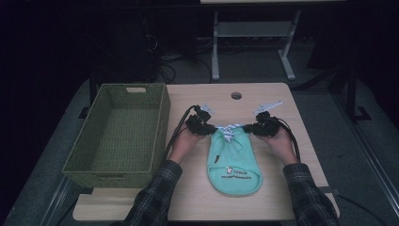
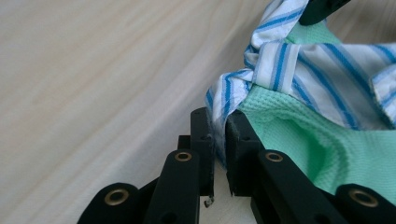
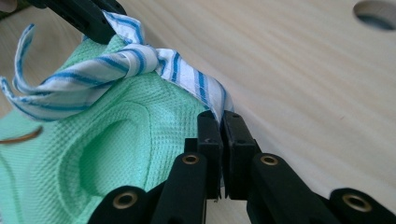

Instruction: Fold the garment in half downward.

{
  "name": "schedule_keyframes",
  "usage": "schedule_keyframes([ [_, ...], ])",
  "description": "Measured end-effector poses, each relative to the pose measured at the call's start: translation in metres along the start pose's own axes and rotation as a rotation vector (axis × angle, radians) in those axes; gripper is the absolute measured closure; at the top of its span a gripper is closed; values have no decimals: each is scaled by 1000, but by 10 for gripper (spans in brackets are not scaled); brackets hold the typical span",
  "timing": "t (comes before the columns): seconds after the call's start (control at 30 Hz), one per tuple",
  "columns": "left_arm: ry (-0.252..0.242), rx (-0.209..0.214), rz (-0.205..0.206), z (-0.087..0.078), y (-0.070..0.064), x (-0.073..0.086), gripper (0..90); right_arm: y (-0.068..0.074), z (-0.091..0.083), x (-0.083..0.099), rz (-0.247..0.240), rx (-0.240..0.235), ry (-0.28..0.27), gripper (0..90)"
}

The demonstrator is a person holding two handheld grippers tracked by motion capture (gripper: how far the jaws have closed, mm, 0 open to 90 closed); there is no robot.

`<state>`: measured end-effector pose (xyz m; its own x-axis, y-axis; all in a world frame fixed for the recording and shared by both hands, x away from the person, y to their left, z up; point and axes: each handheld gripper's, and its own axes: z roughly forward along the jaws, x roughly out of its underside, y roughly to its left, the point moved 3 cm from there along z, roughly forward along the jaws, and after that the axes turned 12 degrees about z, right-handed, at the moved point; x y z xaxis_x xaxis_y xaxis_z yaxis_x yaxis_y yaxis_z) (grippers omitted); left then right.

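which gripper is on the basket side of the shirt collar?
The left gripper: it pinches the striped collar of the green shirt at the end nearer the woven basket. The right gripper pinches the far end.

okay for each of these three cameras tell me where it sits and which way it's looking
High view: above the person's side, looking forward and down at the table, green basket and mint garment; forearms, both hands show.
Left gripper view: rides the left gripper, facing the striped collar; own jaws show.
Right gripper view: rides the right gripper, likewise.
Both gripper views share the collar.
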<state>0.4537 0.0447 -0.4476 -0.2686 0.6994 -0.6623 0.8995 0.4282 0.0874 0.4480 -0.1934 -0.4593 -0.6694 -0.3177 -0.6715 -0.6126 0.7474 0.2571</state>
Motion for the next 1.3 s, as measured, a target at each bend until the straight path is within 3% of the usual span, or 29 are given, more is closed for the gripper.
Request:
schedule_keyframes([
  [0.23, -36, -42, 30, -17, -5, -12, 827, 6, -15, -7, 0, -2, -51, 871],
  [0.6, -95, -105, 87, -52, -8, -36, 825, 21, -46, -32, -67, 30, -132, 870],
  [0.97, -140, -161, 129, -71, -11, -49, 821, 30, -61, -44, -102, 43, -196, 869],
  [1.3, -124, -125, 167, -63, -34, -27, 817, 39, -50, -10, -119, 43, -215, 868],
])
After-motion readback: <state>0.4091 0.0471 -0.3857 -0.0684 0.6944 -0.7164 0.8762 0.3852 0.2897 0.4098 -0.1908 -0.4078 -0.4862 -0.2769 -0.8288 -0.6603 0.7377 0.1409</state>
